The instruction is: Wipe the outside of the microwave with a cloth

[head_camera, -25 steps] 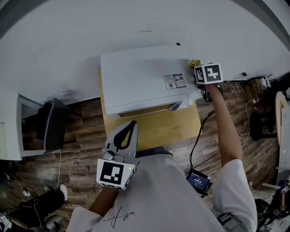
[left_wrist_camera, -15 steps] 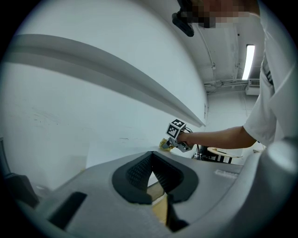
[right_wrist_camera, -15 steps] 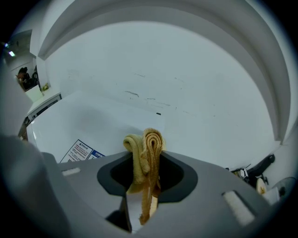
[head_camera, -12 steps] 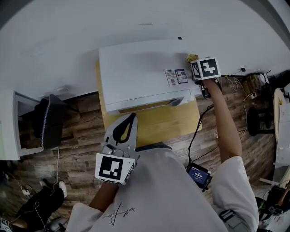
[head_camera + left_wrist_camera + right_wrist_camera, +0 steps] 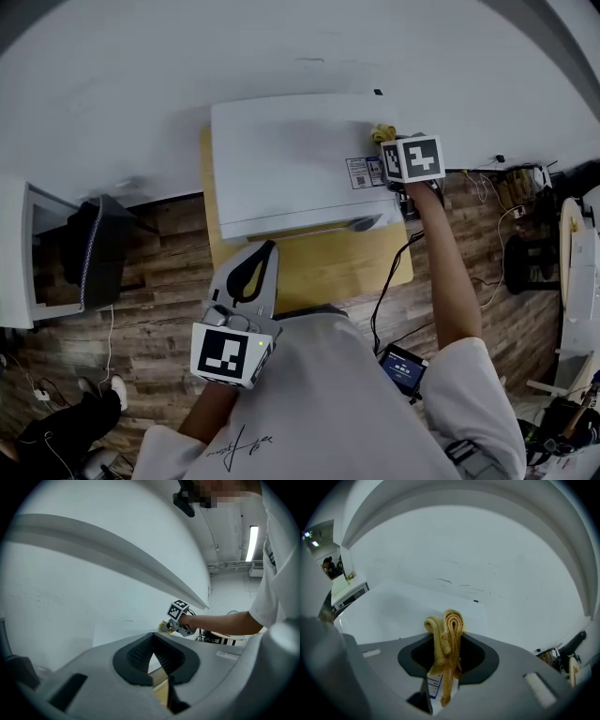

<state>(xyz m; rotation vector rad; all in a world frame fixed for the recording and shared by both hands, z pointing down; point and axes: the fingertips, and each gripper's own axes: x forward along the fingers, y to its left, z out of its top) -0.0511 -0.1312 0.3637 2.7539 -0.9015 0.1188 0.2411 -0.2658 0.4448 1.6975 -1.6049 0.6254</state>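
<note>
A white microwave [image 5: 291,159] stands on a small wooden table [image 5: 328,262] against the white wall; its top [image 5: 393,613] fills the right gripper view. My right gripper [image 5: 392,142] is at the top's right edge, shut on a folded yellow cloth [image 5: 447,639] that shows as a yellow tuft [image 5: 382,133] by the marker cube [image 5: 413,157]. A printed label [image 5: 365,172] lies just left of it. My left gripper [image 5: 253,277] hangs near my chest in front of the table, jaws shut with nothing between them [image 5: 152,660].
A dark chair or bag [image 5: 98,253] and a white cabinet [image 5: 19,253] stand at the left on the wood floor. Cables [image 5: 389,281] run down from the table's right side. More furniture and wires sit at the far right [image 5: 544,216].
My right gripper has slid the cloth leftward and a little back, from off the microwave's right edge onto its top near the label. The left gripper has barely moved.
</note>
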